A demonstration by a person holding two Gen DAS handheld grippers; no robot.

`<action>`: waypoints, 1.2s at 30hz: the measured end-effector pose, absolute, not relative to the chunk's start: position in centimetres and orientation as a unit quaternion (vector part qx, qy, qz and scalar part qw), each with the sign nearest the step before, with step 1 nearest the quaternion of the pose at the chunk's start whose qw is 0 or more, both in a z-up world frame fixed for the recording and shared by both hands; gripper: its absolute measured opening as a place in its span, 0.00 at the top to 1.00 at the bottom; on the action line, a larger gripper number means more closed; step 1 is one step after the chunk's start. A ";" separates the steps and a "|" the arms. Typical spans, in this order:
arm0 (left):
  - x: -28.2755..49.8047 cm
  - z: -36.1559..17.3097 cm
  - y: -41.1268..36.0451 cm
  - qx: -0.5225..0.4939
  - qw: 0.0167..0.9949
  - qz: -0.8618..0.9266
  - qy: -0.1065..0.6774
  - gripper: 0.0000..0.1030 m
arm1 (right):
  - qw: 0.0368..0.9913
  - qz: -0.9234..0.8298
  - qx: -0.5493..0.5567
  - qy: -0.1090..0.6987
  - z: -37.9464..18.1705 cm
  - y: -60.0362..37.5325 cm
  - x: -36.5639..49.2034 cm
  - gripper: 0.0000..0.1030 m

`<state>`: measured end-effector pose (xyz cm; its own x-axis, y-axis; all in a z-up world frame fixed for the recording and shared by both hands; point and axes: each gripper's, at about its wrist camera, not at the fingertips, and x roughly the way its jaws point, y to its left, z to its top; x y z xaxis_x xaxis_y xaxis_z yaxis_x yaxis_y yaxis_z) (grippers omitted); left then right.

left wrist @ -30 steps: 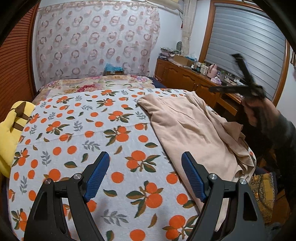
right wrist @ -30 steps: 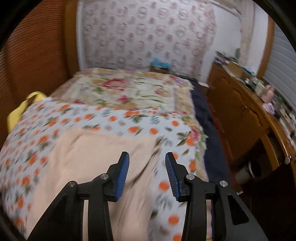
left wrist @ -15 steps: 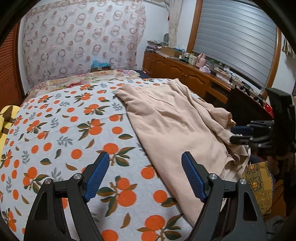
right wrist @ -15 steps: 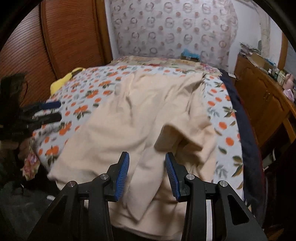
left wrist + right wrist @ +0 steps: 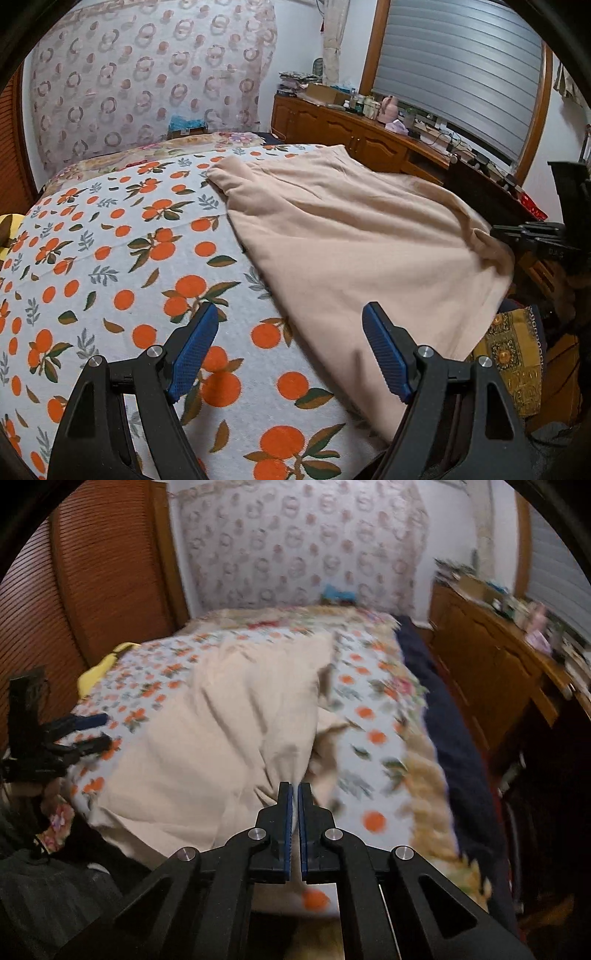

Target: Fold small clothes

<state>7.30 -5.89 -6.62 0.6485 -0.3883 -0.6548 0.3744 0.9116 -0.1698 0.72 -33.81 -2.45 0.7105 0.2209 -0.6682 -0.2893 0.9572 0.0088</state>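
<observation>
Left wrist view: beige garment (image 5: 354, 236) spread flat on the orange-print bedspread (image 5: 110, 266), occupying the side of the bedspread toward the wooden cabinet (image 5: 354, 136), its near edge draping over the bedspread's end; left gripper (image 5: 288, 347) held above the bedspread just beside the garment's edge, blue pads (image 5: 194, 347) set wide apart, nothing between them; right gripper (image 5: 517, 236) visible at the garment's far corner, its tips meeting a bunched fold of the cloth.

Right wrist view, blurred: right gripper (image 5: 295, 794) with pads (image 5: 289, 827) drawn almost together, leaving only a thin slit; the tips sit at the garment's (image 5: 221, 731) puckered corner, the cloth apparently pinched there, though the blur leaves the hold itself unclear; the garment lies across the bedspread (image 5: 373, 716) with creases running back from that corner; left gripper (image 5: 85, 734) at the garment's opposite side, fingers parted.

Also present: yellow item (image 5: 99, 668) at the bedspread's edge beside the slatted wooden panel (image 5: 92, 576); ring-patterned curtain (image 5: 147, 81) beyond the bedspread's far end.
</observation>
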 end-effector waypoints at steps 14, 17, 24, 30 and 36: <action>6.7 -7.6 -7.2 0.007 0.899 -0.216 0.381 0.22 | 0.928 0.132 -0.057 0.343 -5.6 -30.0 1.5 0.55; 6.5 -7.9 -7.3 0.009 0.896 -0.218 0.386 0.22 | 0.924 0.127 -0.082 0.351 -7.2 -29.0 2.3 0.54; 5.9 -8.7 -7.6 0.006 0.890 -0.223 0.398 0.22 | 0.915 0.125 -0.102 0.370 -8.9 -29.8 3.2 0.84; 5.6 -9.0 -8.1 0.005 0.886 -0.230 0.403 0.22 | 0.923 0.104 -0.109 0.353 -8.1 -31.6 0.9 0.94; 5.3 -9.4 -8.5 0.008 0.882 -0.233 0.409 0.22 | 0.926 0.102 -0.054 0.358 -8.1 -33.2 0.6 0.94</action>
